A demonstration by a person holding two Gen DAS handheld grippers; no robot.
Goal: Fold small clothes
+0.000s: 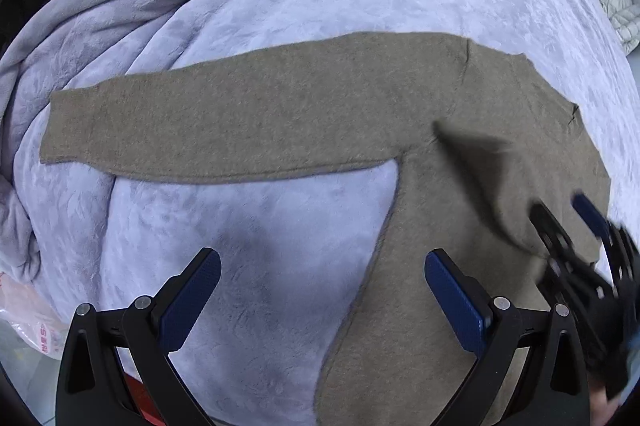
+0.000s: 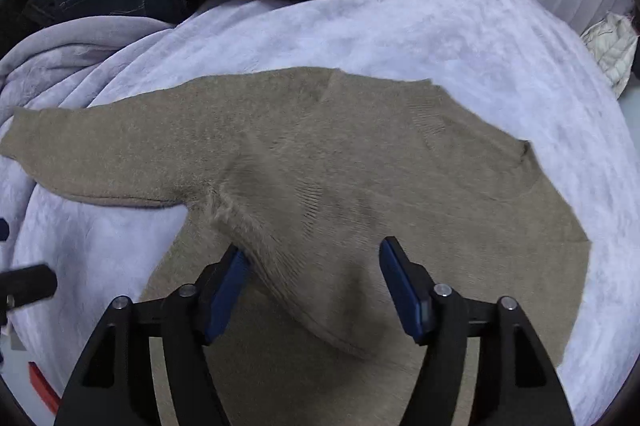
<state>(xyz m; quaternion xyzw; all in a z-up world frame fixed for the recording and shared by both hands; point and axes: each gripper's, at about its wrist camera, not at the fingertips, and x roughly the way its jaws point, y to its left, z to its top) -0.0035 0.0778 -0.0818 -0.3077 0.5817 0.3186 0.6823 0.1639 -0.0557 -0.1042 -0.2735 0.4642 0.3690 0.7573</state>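
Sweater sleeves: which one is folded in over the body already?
The sleeve lying between the open right gripper's fingers is folded diagonally across the sweater body. The other sleeve still lies stretched straight out over the lavender blanket.

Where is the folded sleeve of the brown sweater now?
In the right wrist view the folded sleeve lies across the sweater body, between the open right gripper fingers.
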